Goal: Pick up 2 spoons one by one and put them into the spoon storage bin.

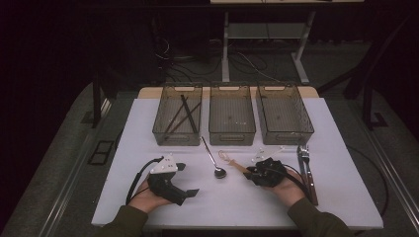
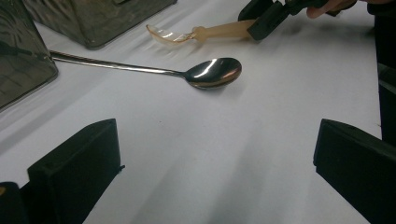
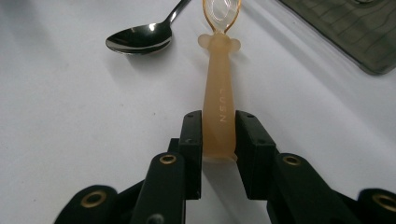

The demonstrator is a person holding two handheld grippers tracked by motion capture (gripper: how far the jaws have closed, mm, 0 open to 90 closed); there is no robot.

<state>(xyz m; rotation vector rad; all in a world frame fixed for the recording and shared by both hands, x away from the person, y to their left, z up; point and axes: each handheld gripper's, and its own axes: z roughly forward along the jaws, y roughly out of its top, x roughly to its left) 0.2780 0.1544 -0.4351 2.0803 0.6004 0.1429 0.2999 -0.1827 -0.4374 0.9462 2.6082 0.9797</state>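
A translucent orange plastic spoon (image 1: 232,162) (image 3: 218,84) lies on the white table, its bowl pointing toward the bins. My right gripper (image 1: 248,172) (image 3: 218,140) is shut on the end of its handle, one jaw pressed against each side. A metal spoon (image 1: 216,163) (image 2: 212,72) (image 3: 139,38) lies just left of it, bowl toward me. My left gripper (image 1: 187,180) (image 2: 210,172) hovers low at the table's front left, open wide with nothing between its jaws. The left gripper view also catches the orange spoon (image 2: 205,33) and the right gripper (image 2: 266,21).
Three grey bins stand in a row at the back: the left bin (image 1: 178,114) holds black chopsticks, then the middle bin (image 1: 231,114) and the right bin (image 1: 284,113). A fork and other cutlery (image 1: 305,163) lie at the right. Small clear pieces (image 1: 262,153) rest before the right bin.
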